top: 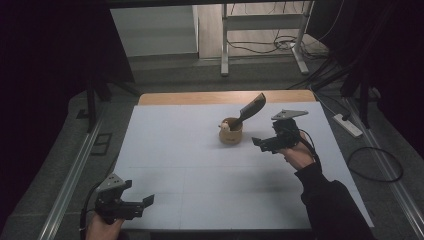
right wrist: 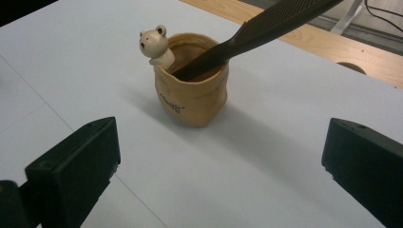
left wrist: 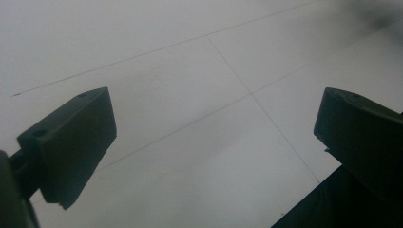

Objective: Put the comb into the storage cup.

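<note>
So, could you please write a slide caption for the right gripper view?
Open right gripper facing a tan bag-shaped cup with a cream bear figurine, a black comb leaning inside.

My left claw [top: 141, 205] and right claw [top: 261, 144] are black with blocky jaws. Each has a grey three-cornered plate on top. My right arm wears a dark sleeve [top: 330, 205].

comb [right wrist: 266, 33] tip cut off (top edge), handle end inside cup [right wrist: 192, 90]

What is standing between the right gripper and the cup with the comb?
Nothing visible. The right gripper is open and faces the cup across bare white table; the comb leans up out of the cup.
</note>
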`<state>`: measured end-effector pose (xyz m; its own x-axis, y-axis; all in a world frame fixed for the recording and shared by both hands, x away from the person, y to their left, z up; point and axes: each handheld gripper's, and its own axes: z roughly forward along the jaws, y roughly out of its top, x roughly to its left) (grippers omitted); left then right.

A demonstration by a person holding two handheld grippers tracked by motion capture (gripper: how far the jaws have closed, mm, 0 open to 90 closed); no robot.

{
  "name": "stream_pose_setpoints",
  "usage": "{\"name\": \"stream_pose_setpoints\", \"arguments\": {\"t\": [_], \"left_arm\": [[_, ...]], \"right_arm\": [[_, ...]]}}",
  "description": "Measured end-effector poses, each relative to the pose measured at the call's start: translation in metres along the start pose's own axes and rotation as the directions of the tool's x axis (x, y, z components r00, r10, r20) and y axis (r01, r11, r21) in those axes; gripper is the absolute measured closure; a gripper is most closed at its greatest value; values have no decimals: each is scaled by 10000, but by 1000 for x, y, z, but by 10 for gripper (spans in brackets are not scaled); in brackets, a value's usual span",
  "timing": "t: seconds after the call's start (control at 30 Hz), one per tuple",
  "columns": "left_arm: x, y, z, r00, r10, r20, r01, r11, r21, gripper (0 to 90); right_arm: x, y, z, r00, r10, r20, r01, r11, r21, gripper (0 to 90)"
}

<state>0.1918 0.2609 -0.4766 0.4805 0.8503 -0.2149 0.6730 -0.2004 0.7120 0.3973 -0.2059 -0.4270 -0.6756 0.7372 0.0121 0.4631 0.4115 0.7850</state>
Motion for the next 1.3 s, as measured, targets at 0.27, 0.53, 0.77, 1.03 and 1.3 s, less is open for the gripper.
{"name": "stream_pose_setpoints", "arguments": {"t": [0.27, 0.53, 0.77, 1.03, 1.3], "left_arm": [[0, 0, 0, 10000, 10, 25, -10, 10000, -16, 9], [0, 0, 0, 10000, 9, 56, -9, 10000, -34, 10], [0, 0, 0, 10000, 11, 60, -10, 10000, -38, 10], [0, 0, 0, 10000, 11, 63, -11, 10000, -40, 10], [0, 0, 0, 10000, 13, 68, -12, 10000, -42, 10]], "right_arm": [[5, -4, -5, 9999, -38, -118, 39, 9999, 131, 0], [8, -9, -12, 9999, -72, -123, 74, 9998, 194, 0], [9, -14, -18, 9998, -54, -171, 57, 9998, 197, 0], [11, -19, -24, 9998, -59, -190, 62, 9998, 167, 0], [13, -23, -31, 9998, -141, -120, 143, 9998, 133, 0]]}}
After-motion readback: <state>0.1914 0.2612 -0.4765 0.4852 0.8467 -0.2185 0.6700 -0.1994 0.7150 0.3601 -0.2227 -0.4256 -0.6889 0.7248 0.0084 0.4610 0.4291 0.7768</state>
